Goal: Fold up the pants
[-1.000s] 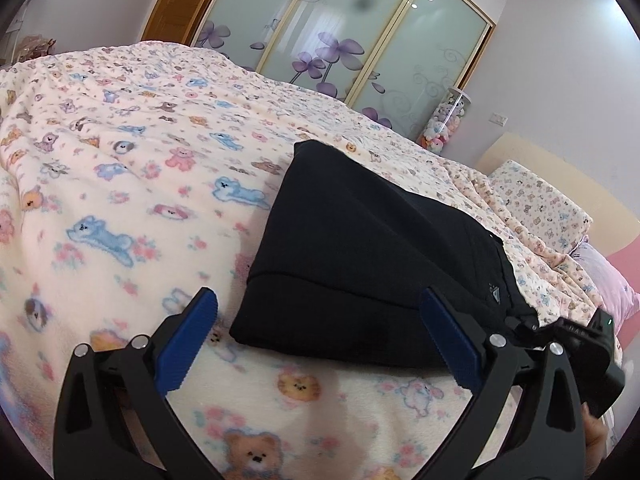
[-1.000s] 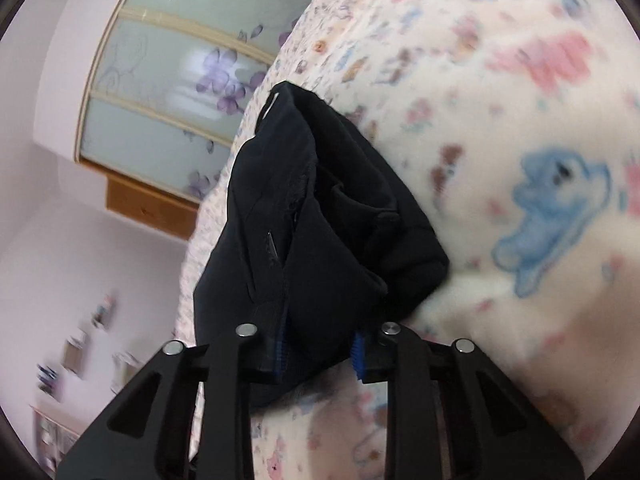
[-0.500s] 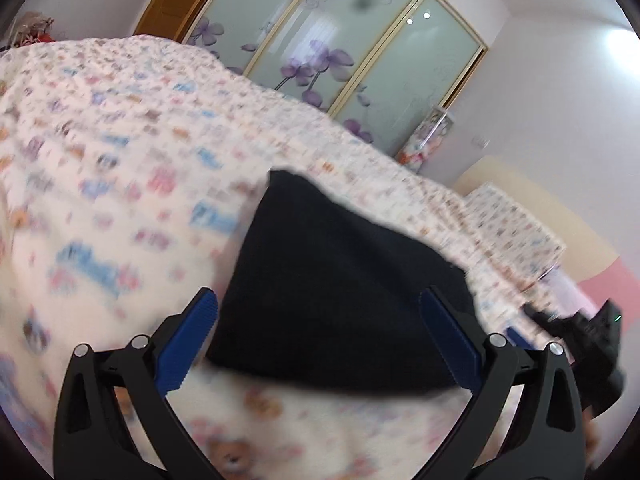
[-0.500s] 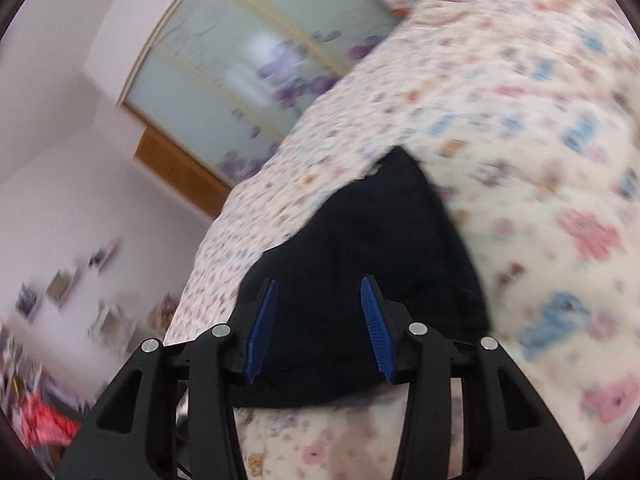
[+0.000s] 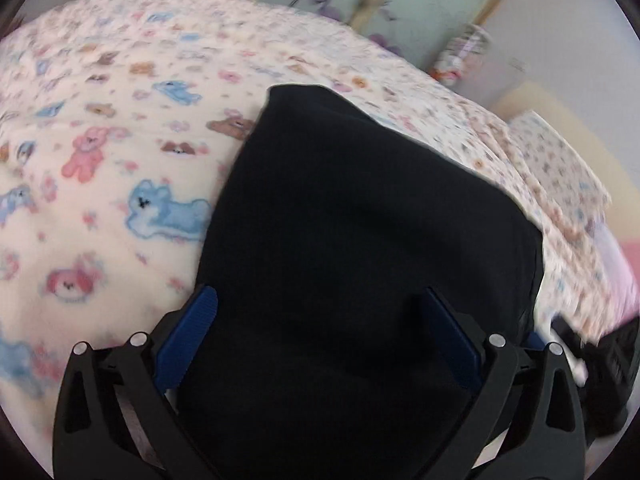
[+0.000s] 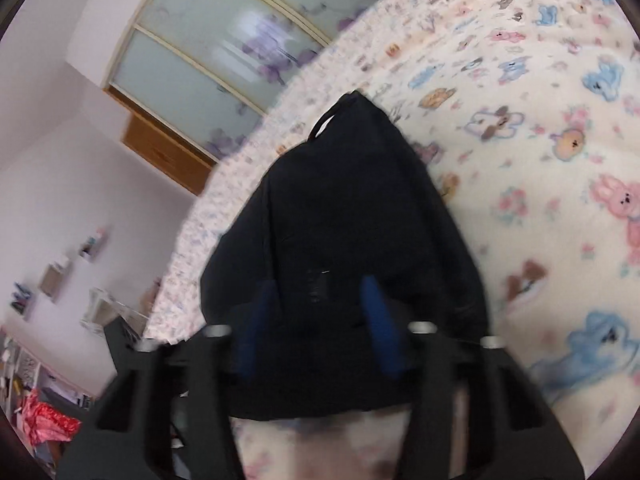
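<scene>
black pants (image 5: 360,240) folded, blocky (matte) | fleecy blanket (image 5: 100,200) | left gripper (image 5: 320,336), right gripper (image 6: 320,320): fingers spread, empty

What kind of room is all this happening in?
Most likely a home bedroom. The black pants lie on a bed with a teddy-bear blanket, a pillow sits at its head, and a sliding wardrobe with flowered glass doors stands behind.

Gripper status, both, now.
Left gripper: open, jaws wide apart over the black pants, holding nothing.
Right gripper: open over the same pants, holding nothing.
</scene>
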`<state>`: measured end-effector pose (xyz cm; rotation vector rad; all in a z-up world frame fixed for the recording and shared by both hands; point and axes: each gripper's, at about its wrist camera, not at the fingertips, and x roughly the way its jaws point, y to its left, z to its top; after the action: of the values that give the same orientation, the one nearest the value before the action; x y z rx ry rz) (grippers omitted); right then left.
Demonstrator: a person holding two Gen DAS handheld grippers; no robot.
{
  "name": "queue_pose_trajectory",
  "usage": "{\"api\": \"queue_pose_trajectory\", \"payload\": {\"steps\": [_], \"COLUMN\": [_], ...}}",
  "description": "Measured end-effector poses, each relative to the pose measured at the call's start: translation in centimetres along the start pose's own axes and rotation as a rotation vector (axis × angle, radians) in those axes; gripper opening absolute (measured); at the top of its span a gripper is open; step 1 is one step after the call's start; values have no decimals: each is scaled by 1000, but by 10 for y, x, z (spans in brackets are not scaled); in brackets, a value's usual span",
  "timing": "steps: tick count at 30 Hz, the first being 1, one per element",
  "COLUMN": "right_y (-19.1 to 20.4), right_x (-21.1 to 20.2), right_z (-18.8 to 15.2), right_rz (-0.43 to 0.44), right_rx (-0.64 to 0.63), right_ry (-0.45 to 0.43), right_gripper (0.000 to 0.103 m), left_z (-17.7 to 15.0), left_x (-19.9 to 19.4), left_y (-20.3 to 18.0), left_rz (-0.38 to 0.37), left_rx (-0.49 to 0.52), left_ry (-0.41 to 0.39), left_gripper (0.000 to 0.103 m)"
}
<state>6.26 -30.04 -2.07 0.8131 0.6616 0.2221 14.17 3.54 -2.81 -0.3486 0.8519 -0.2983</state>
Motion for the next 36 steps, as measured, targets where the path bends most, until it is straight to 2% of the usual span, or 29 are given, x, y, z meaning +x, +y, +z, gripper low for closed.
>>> {"api": "queue_pose_trajectory", "payload": {"steps": [3, 4, 5, 6, 7, 8, 11, 13, 15, 18, 22, 26, 28, 30, 31, 32, 34, 36], "right_y": [-2, 0, 5, 6, 6, 5, -12, -19, -19, -19, -26, -28, -21, -14, -10, -6, 4, 20], "right_x": [-6, -12, -24, -32, -37, -39, -18, 4, 17, 34, 53, 63, 66, 70, 71, 71, 68, 60], "right_z": [11, 20, 29, 38, 47, 56, 80, 86, 89, 92, 87, 83, 77, 72, 70, 71, 71, 70], "right_rz": [47, 75, 75, 49, 19, 3, -21, -42, -62, -27, -57, 8, 32, -4, -22, -25, -13, -6], "right_rx": [35, 50, 43, 29, 19, 18, 78, 93, 63, 23, 12, -5, -48, -107, -122, -129, -144, -193], "right_ry": [53, 56, 16, -22, -49, -48, 91, 193, 252, 323, 397, 418, 433, 443, 443, 441, 428, 406], "right_gripper": [41, 47, 63, 76, 93, 94, 94, 93, 93, 93, 93, 93, 93, 91, 86, 74, 61, 54], "left_z": [-2, -3, -4, -4, -5, -6, -6, -5, -4, -5, -5, -4, -5, -5, -5, -4, -4, -4], "left_x": [-5, -5, -7, -7, -9, -11, -15, -15, -15, -15, -15, -14, -14, -14, -14, -14, -14, -14], "left_y": [-2, 0, 2, 4, 8, 11, 19, 22, 20, 19, 19, 19, 20, 20, 20, 20, 21, 22], "left_rz": [-6, -16, -31, -45, -68, -89, -153, -163, -157, -154, -153, -152, -152, -153, -153, -153, -149, -149], "left_rx": [4, 0, -7, -16, -32, -48, -99, -106, -101, -97, -97, -96, -96, -96, -96, -97, -100, -106], "left_ry": [-22, -31, -43, -51, -63, -72, -95, -99, -98, -98, -97, -97, -97, -98, -98, -98, -97, -98], "left_gripper": [101, 101, 101, 101, 101, 101, 101, 101, 101, 101, 101, 101, 101, 101, 101, 101, 101, 101]}}
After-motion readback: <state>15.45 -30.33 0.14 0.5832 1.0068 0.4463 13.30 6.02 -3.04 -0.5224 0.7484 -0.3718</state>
